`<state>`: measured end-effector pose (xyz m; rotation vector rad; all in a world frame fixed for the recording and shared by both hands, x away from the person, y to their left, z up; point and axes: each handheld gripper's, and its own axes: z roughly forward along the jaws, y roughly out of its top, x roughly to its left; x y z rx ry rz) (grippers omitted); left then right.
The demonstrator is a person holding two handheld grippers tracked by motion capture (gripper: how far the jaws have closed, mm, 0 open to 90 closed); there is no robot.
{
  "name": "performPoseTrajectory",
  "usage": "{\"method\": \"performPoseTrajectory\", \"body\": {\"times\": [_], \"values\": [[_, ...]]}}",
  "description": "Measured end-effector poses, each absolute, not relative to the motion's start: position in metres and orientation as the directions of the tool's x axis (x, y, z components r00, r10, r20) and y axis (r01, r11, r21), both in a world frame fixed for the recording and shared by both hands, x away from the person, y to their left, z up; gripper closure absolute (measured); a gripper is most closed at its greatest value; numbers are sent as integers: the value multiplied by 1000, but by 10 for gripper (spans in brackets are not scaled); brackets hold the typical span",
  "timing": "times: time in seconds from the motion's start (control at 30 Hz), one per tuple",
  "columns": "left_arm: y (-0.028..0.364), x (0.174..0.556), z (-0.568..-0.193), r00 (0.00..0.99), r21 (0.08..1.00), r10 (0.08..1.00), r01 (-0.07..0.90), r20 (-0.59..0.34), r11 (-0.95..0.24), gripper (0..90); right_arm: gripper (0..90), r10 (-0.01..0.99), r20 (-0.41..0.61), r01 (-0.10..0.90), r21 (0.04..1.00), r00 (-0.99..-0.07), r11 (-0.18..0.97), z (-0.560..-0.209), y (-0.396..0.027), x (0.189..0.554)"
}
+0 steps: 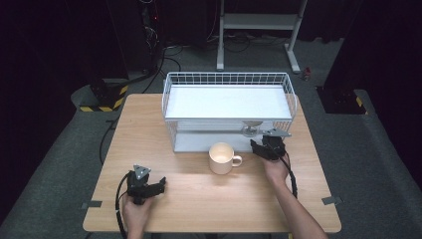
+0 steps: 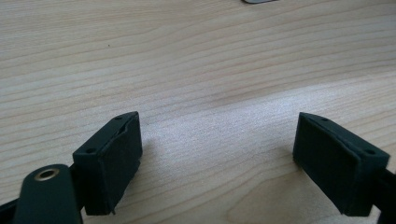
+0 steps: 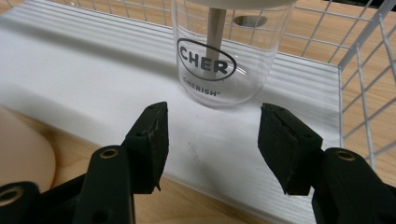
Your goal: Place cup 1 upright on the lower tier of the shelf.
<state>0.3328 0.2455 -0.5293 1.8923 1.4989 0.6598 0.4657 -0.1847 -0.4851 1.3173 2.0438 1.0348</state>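
Standing apart with nothing between them, the jaws of the right gripper (image 3: 212, 144) are pointing at a clear glass tumbler printed with a black oval logo (image 3: 223, 60), which is sitting just ahead of them on the white ribbed lower shelf (image 3: 84, 88) of a white wire two-tier rack (image 1: 229, 78). The pads are not touching the glass. A cream ceramic mug with a handle (image 1: 222, 158) is resting on the light wooden table (image 1: 199, 199) just in front of the rack, beside the right gripper (image 1: 267, 148). The left gripper (image 2: 217, 156) is lying low over bare table near the front left corner, its jaws spread wide and holding nothing, well apart from mug and rack.
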Motion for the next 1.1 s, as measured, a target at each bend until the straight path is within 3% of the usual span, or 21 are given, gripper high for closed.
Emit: {"method": "performPoseTrajectory", "body": {"times": [1.1], "values": [[246, 333, -529, 228, 735, 974, 659, 3, -156, 160, 398, 890, 50, 487, 850, -454, 201, -473, -212, 430]]}}
